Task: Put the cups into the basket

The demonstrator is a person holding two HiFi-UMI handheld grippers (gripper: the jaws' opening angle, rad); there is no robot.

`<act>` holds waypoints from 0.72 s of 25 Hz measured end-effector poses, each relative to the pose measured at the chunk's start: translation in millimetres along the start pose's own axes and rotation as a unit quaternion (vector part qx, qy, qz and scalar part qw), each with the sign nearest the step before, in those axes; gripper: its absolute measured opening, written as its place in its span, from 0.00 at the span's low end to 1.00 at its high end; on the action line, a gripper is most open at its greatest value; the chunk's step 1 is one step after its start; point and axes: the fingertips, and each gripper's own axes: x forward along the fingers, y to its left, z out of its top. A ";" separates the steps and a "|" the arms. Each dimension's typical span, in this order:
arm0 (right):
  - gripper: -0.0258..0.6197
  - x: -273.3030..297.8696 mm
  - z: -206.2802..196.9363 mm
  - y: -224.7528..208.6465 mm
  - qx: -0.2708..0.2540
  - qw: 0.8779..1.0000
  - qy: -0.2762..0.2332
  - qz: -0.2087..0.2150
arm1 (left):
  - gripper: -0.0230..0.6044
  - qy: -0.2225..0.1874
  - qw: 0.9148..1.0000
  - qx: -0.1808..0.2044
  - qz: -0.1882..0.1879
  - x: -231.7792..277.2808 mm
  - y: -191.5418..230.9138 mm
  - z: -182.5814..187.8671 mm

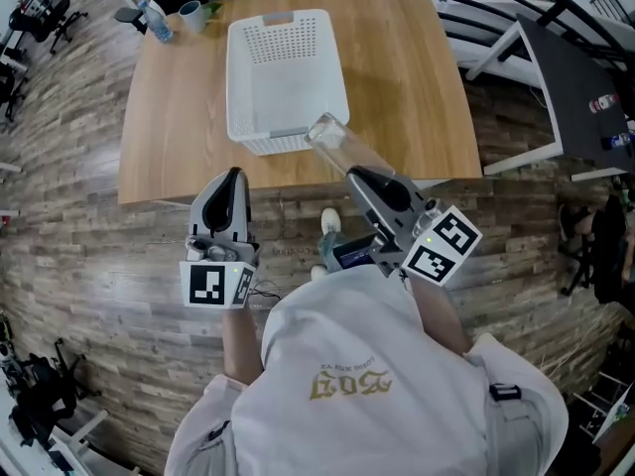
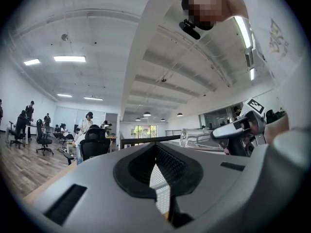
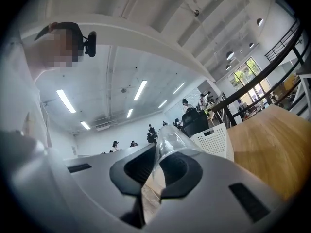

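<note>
A clear glass cup point(image 1: 332, 139) hangs tilted over the table's near edge, right by the front rim of the white mesh basket point(image 1: 288, 67). My right gripper point(image 1: 353, 173) is shut on its base. In the right gripper view the cup point(image 3: 170, 142) rises between the jaws, with the basket point(image 3: 214, 139) behind it. My left gripper point(image 1: 234, 175) is shut and holds nothing, off the table's near edge and left of the cup. The left gripper view shows the cup point(image 2: 199, 139) in the right gripper point(image 2: 243, 130). A teal mug point(image 1: 190, 14) stands at the table's far left corner.
A water bottle point(image 1: 157, 20) stands next to the mug. The wooden table point(image 1: 407, 87) carries only these items. A white-framed dark table point(image 1: 566, 77) stands to the right. Office chairs and people show far off in the gripper views.
</note>
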 end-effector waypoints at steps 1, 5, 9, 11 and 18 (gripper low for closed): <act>0.09 7.4 3.5 -6.9 0.002 1.000 0.002 0.003 | 0.04 0.002 1.000 0.001 0.003 8.6 5.7 -1.0; 0.09 34.0 19.4 -34.5 0.006 1.000 0.008 0.017 | 0.04 0.008 1.000 0.005 0.018 42.2 26.5 -2.6; 0.09 61.2 36.9 -63.6 0.007 1.000 0.012 0.028 | 0.04 0.010 0.999 0.015 0.032 74.8 44.0 -1.5; 0.09 73.8 43.3 -75.3 0.010 0.999 0.012 0.033 | 0.04 0.013 0.999 0.016 0.036 87.7 51.7 -4.4; 0.09 104.3 59.6 -106.0 0.020 0.998 0.012 0.054 | 0.04 0.029 0.997 0.036 0.055 124.6 75.8 -10.4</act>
